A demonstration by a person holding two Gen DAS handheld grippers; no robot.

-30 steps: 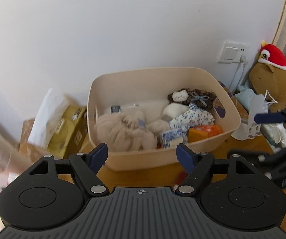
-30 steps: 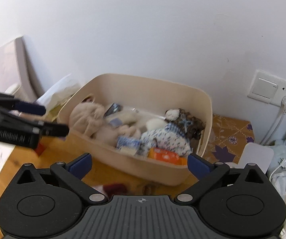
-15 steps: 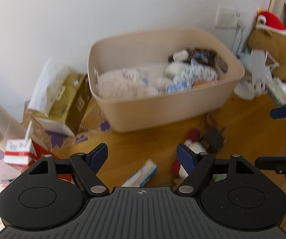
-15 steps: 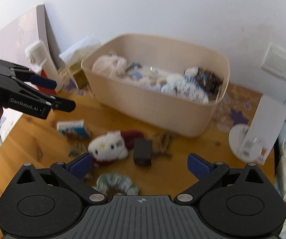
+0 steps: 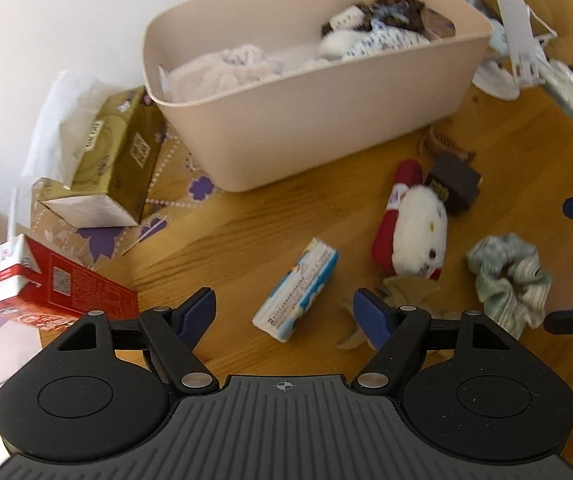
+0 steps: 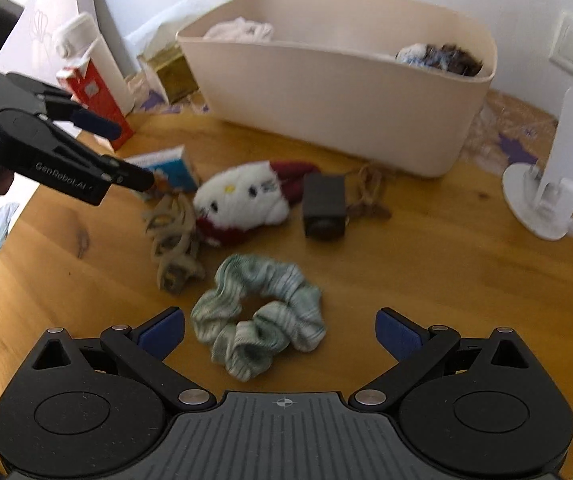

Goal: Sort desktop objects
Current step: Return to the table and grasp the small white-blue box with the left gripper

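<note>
Loose items lie on the wooden table in front of a beige bin. My left gripper is open and hangs over a small blue-and-white box, not touching it. My right gripper is open with a green scrunchie lying between its fingers, the pads clear of it. A tan hair claw, a white-and-red plush and a dark block lie close by.
The bin holds soft toys and cloth items. A gold tissue box and a red carton sit left of the bin. A white bottle stands behind the carton. A white stand is at the right.
Both grippers have come down and tipped toward the table. The views went from the bin's inside to the loose items in front of it. Both jaws stayed open.
</note>
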